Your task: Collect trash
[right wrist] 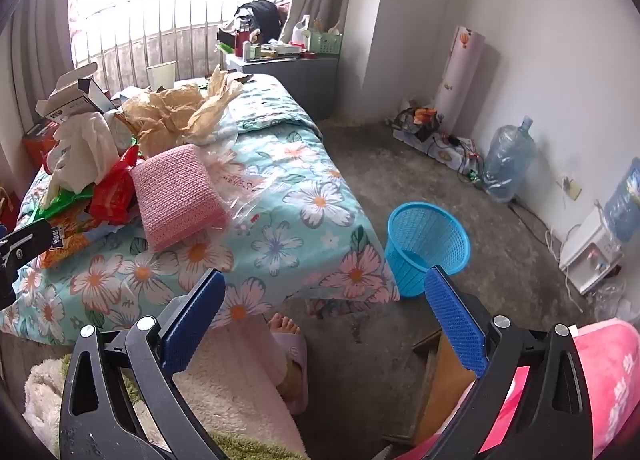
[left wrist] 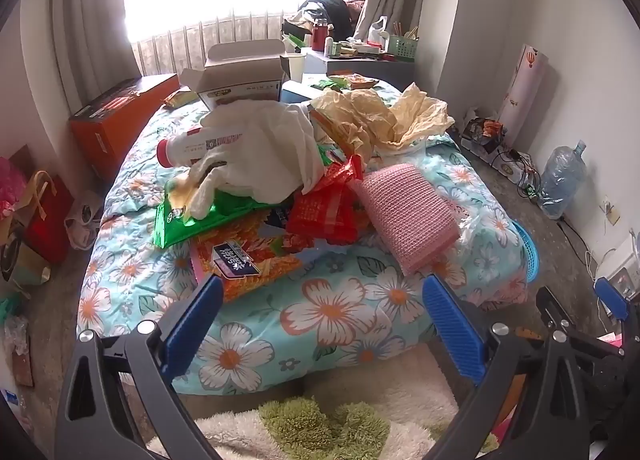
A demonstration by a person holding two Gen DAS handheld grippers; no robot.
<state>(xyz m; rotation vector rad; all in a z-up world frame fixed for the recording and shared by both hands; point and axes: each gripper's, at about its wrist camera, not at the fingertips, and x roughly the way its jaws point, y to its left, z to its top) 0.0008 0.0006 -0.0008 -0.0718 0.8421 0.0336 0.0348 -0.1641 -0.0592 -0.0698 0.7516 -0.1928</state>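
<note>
A pile of trash lies on the floral bed (left wrist: 328, 312): an orange snack bag (left wrist: 248, 256), a green wrapper (left wrist: 200, 216), a red bag (left wrist: 328, 208), white crumpled paper (left wrist: 272, 144), a white bottle (left wrist: 200, 144), tan paper (left wrist: 376, 116), an open carton (left wrist: 244, 72) and a pink knitted cloth (left wrist: 404, 212). My left gripper (left wrist: 320, 304) is open and empty, just short of the pile. My right gripper (right wrist: 324, 300) is open and empty over the bed's near corner (right wrist: 340, 272). A blue mesh wastebasket (right wrist: 426, 246) stands on the floor right of the bed.
An orange box (left wrist: 120, 116) sits left of the bed. A desk with clutter (right wrist: 288, 56) stands by the window. A water jug (right wrist: 508, 160) and cables lie along the right wall. A fluffy rug (left wrist: 320, 420) and a slippered foot (right wrist: 290, 356) are below.
</note>
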